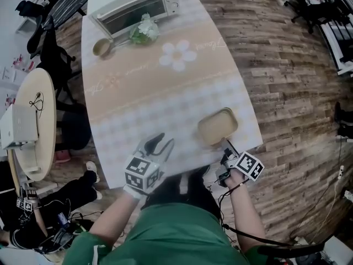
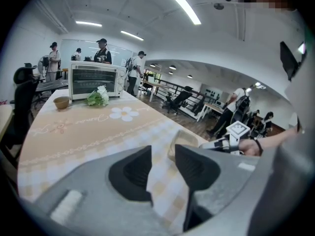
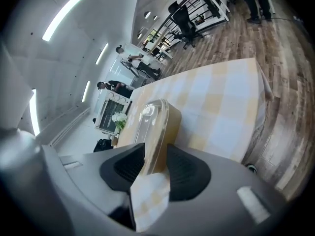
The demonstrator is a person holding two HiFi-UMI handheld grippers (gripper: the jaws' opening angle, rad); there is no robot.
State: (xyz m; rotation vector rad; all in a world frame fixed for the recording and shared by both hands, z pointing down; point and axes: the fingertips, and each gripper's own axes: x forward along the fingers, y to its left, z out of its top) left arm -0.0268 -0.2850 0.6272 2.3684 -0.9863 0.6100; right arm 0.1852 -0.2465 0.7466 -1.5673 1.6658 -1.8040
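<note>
Grasp on lidded box (image 1: 217, 126) at the table's (image 1: 138, 101) near right corner: our right gripper (image 3: 155, 165) pinches its near edge, jaws narrowed onto it. Our left gripper (image 2: 163, 167) hovers nearby, jaws apart, empty. Lifting, we judge, calls for a level hold.

Bright overhead strip lights (image 2: 183, 5), fisheye-warped edges

Your tabletop (image 1: 165, 101) shows a checked pattern with a beige band and a daisy print (image 1: 177, 55). At 12 o'clock stands 1 toaster oven (image 1: 135, 3), with a leafy bunch (image 1: 144, 31) and a small bowl (image 1: 102, 47) just before it. At 5 o'clock, near the edge, lies 1 lidded tray (image 1: 217, 127).
</note>
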